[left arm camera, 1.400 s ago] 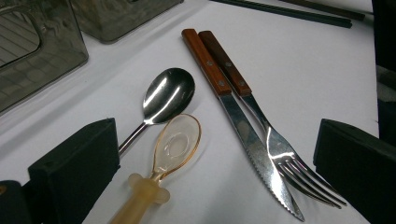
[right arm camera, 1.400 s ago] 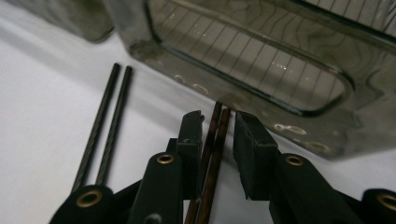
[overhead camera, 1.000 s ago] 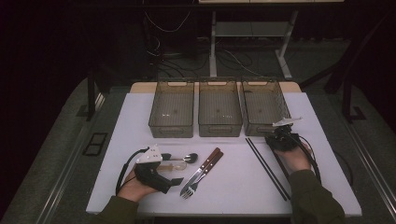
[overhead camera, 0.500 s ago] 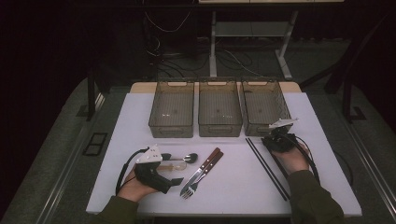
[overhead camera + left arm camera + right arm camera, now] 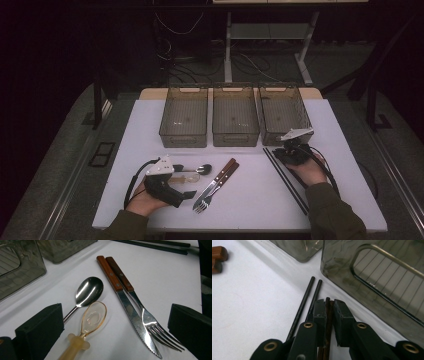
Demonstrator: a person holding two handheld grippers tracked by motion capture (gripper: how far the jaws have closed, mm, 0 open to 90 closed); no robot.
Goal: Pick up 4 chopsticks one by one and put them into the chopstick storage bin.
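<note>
The white desk (image 5: pixel 345 150) holds three see-through bins (image 5: pixel 235 117). The right gripper (image 5: pixel 329 305) is clamped on thin brown chopsticks (image 5: pixel 328 315), near their end, beside the right bin. They look light, stiff and slippery, so squeeze both together. The left gripper (image 5: pixel 115 322) rests with jaws apart, holding nothing.

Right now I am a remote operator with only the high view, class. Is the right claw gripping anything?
Observer: Yes. The right claw is shut on a thin dark-brown stick, next to two black chopsticks on the table.
Operator: And the left claw?
Observer: The left claw stands wide open and grips nothing. A clear amber spoon lies between its jaws.
Operator: What kind of knife is that?
Observer: The knife has a serrated blade.
</note>
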